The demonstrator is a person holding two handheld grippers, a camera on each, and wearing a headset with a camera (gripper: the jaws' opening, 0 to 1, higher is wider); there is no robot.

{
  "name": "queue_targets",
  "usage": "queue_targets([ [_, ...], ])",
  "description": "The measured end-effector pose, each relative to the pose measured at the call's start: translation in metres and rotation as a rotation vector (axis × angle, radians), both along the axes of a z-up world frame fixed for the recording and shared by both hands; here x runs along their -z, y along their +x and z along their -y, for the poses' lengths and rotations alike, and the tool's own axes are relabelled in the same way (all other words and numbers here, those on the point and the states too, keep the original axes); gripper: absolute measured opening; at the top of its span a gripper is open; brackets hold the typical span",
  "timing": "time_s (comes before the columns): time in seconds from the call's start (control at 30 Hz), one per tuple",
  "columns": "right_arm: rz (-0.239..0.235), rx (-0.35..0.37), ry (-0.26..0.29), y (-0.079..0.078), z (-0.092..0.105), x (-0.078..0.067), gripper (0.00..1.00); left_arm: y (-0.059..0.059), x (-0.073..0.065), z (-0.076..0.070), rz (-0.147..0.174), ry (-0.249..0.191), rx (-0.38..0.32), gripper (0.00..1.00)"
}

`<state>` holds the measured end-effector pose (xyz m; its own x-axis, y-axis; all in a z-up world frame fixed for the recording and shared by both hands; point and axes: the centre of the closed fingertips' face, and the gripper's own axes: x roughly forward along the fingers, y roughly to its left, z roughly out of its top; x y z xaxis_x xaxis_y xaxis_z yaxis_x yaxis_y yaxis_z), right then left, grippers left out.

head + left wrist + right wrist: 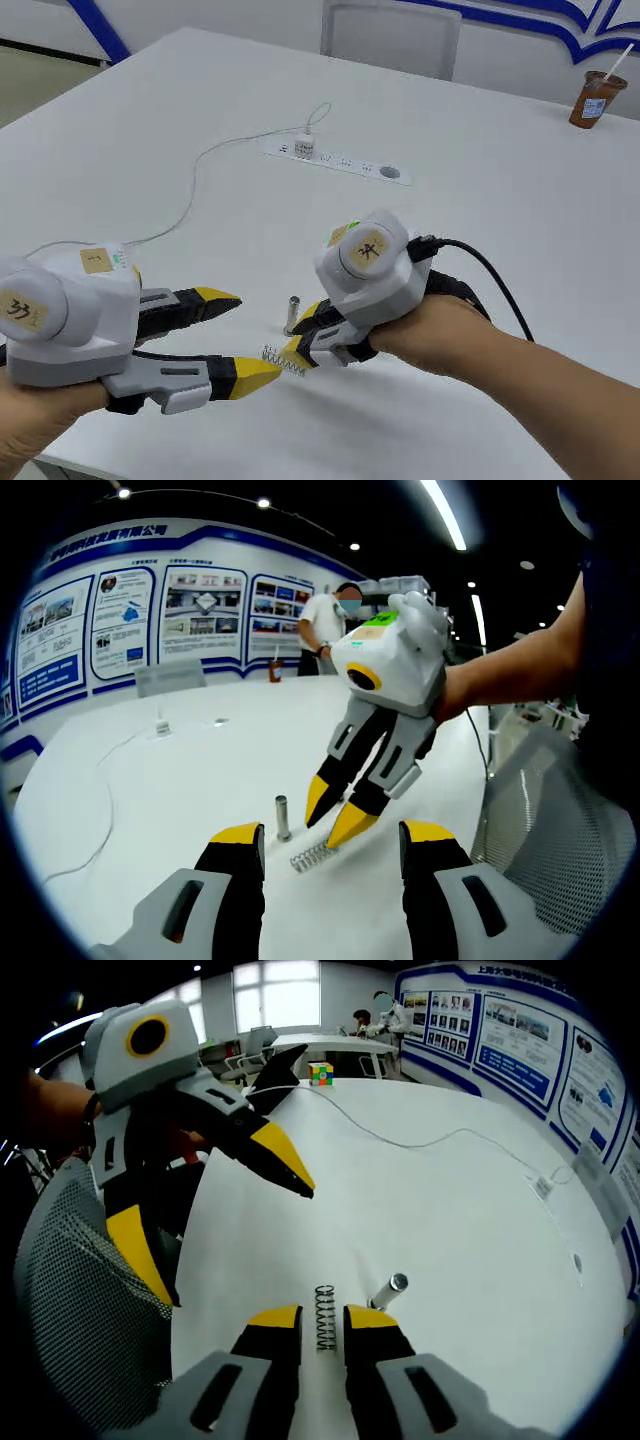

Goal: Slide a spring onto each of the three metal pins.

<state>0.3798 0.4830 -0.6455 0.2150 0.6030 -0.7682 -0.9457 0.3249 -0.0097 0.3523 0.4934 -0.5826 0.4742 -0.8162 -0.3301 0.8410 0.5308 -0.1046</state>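
A short metal pin (293,313) is seen standing upright on the white surface (480,210), and one spring (283,360) lies flat just beside it, on the side nearer the person. The right gripper (322,1322) is held low over that spring. Its jaws are narrowly apart and straddle the coil, with a sliver of gap showing on either side in the right gripper view, so no clamping can be made out. The left gripper (261,334) is held to the left of the pin, clear of it, with its jaws spread wide. Well beyond the pin a power strip (335,160) and a thin white cable (190,190) are laid out — and farther still, a cup (595,98) of brown drink stands near the surface's far edge.
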Motion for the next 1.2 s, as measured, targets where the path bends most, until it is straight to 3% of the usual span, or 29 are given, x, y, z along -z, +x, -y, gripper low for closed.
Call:
queue_targets([
  [0.7,-0.001,-0.025,-0.074,0.006,-0.016,0.027,0.15,0.000,0.000,-0.011,-0.002,0.000,-0.025,0.55],
  [1.2,-0.019,-0.043,-0.108,0.009,-0.016,0.037,0.13,0.000,0.001,-0.017,-0.006,0.000,-0.041,0.55],
])
